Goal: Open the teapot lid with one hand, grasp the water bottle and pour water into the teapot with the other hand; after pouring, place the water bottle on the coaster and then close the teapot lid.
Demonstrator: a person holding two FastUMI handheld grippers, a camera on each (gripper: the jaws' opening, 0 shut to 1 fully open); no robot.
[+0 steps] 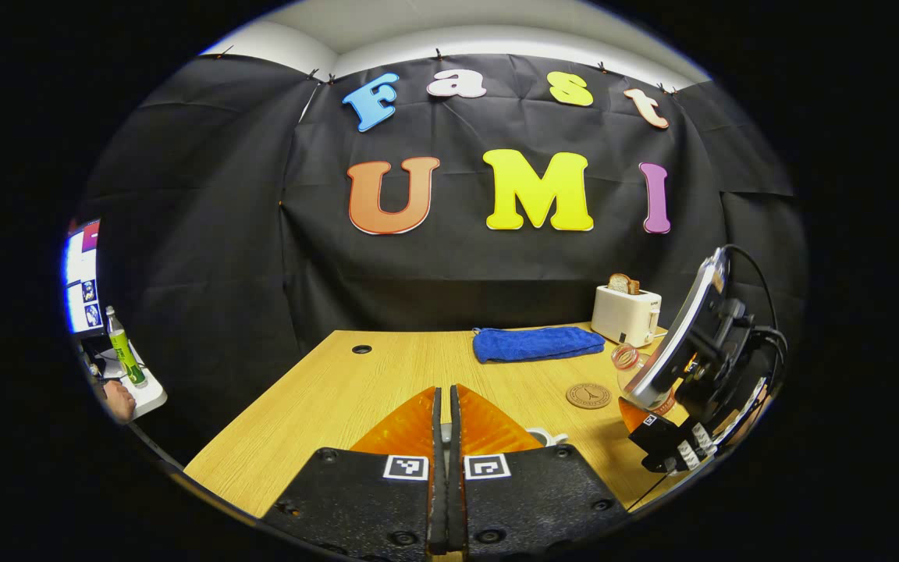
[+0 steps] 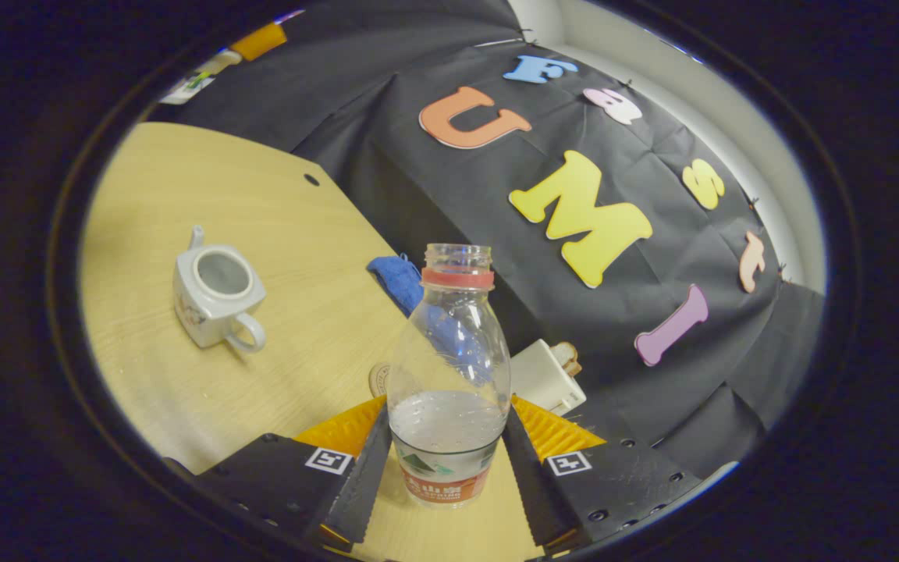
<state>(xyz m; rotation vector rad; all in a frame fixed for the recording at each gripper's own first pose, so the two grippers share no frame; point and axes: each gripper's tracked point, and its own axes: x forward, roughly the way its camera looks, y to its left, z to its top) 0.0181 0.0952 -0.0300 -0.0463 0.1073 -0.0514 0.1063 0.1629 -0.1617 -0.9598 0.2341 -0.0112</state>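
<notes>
My right gripper (image 2: 449,425) is shut on a clear, uncapped water bottle (image 2: 449,367) that is partly filled with water. The white teapot (image 2: 215,293) stands on the wooden table (image 2: 184,179) to the left, its lid off and its mouth open. In the left gripper view my left gripper (image 1: 443,398) is shut, with a pale sliver, apparently the teapot lid (image 1: 443,432), pinched between its fingers. A bit of white pottery (image 1: 547,435) peeks out beside them. To the right, the right gripper (image 1: 656,425) holds the bottle (image 1: 627,361) tilted leftward over the table, near the round brown coaster (image 1: 588,395).
A folded blue towel (image 1: 537,343) and a white toaster (image 1: 626,314) holding a bread slice sit at the table's far edge. The coaster (image 2: 378,380) peeks out behind the bottle. Off the table's left side are a screen (image 1: 83,281), a green bottle (image 1: 123,347) and a person's hand (image 1: 118,400).
</notes>
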